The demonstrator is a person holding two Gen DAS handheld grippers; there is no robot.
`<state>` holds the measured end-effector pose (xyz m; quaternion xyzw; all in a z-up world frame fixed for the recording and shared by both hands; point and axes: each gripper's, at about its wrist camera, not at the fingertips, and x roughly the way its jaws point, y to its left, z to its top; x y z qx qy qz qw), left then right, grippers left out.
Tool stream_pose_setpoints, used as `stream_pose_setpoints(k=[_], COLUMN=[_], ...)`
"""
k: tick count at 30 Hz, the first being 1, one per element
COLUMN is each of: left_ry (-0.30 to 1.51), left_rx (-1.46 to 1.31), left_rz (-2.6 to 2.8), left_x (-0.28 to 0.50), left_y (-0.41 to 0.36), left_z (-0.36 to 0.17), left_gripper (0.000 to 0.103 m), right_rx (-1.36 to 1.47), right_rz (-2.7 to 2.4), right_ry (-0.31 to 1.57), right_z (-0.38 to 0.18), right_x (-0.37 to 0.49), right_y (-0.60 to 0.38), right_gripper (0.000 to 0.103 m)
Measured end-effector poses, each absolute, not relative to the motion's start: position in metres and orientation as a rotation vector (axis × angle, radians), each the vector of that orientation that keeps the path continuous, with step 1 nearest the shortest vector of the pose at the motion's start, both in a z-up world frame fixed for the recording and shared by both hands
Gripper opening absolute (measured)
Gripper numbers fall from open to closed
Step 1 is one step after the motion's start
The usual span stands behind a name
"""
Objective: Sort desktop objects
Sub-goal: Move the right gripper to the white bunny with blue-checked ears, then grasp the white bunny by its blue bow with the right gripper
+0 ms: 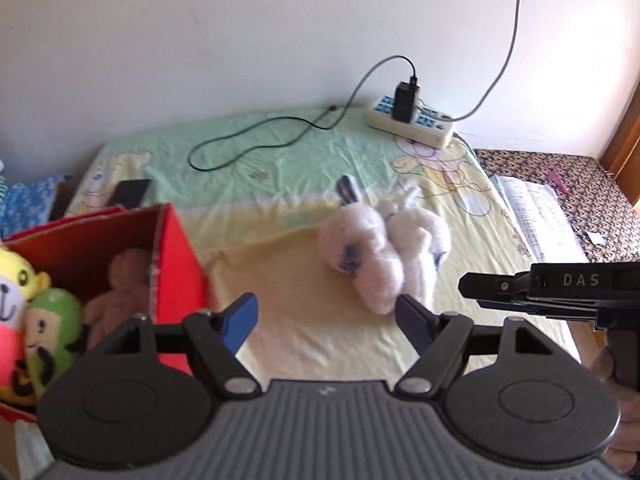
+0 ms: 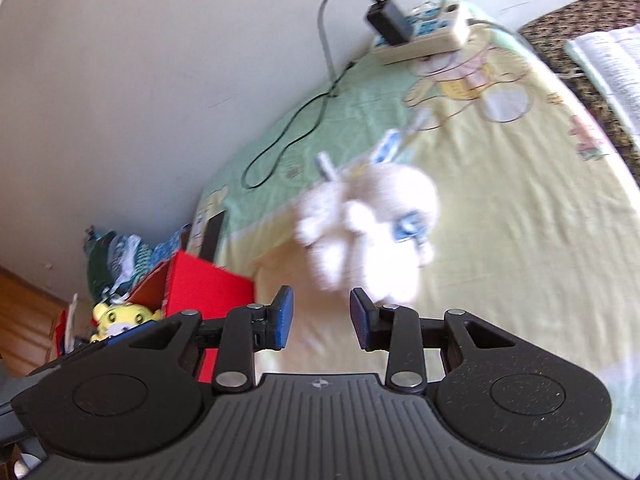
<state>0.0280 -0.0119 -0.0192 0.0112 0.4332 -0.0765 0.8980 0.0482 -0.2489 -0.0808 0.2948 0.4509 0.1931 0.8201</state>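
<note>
- White and fluffy, the plush toy (image 1: 380, 256) lies on the yellow-green bedsheet (image 1: 312, 332), out in the middle and well apart from the red box (image 1: 176, 264) on the left.
- Left gripper (image 1: 326, 320) hangs over the sheet with its jaws spread and nothing between them; the toy sits just beyond, toward its right finger, whose tip overlaps the toy's near edge in this view; contact I can't confirm.
- Right gripper (image 2: 322, 320) comes in from the right, jaws drawn in to a narrow gap, clamping nothing; from its own camera the toy (image 2: 372, 232) is blurred and lies just ahead of the fingertips.
- Inside the box: a yellow tiger toy (image 1: 16, 280), a green doll (image 1: 52, 328) and a brown bear (image 1: 124, 280).
- Far back by the wall, a power strip (image 1: 412, 122) with a black charger (image 1: 404, 102) plugged in, its cable (image 1: 256, 146) looping across the sheet.
- Off to the right, an open book (image 1: 536, 220) on the patterned cover.
</note>
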Motion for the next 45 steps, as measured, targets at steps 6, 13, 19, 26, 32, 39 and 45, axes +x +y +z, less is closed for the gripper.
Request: stream_pose_setpoints(k=[6,13,19,26,32,39,45], left_ry=[0.933,0.881,0.914,0.999,1.030,1.100,1.114], left_rx=[-0.045,0.009,0.094,0.099,0.080,0.023,0.006], left_rz=[-0.293,-0.458,-0.469,-0.444,-0.402,-0.337,-0.332], left_x=[0.040,0.048,0.082,0.116,0.127,0.138,0.131], left_y=[-0.035,-0.079,-0.104,-0.105,-0.092,-0.069,-0.062], left_z=[-0.035,-0.041,-0.066,-0.102,-0.115,-0.134,-0.137], left_gripper=[0.078,0.076,0.071,0.067,0.065,0.058,0.058], right_rx=[0.583,0.699,0.825,0.954,1.046,1.013,0.941], right_rz=[0.291,0.258,0.331,0.382,0.448,0.547,0.604], right_ry=[0.929,0.960,0.970,0.958,0.955,0.966,0.985], right_z=[-0.091,-0.124,-0.149,-0.176,-0.189,-0.182,-0.171], right_x=[0.060,0.088,0.109,0.124,0.138,0.150,0.148], right_y=[-0.275,-0.297,-0.304,-0.310,-0.302,-0.274,-0.257], right_gripper=[0.036,0.036,0.036,0.037,0.042,0.042,0.042])
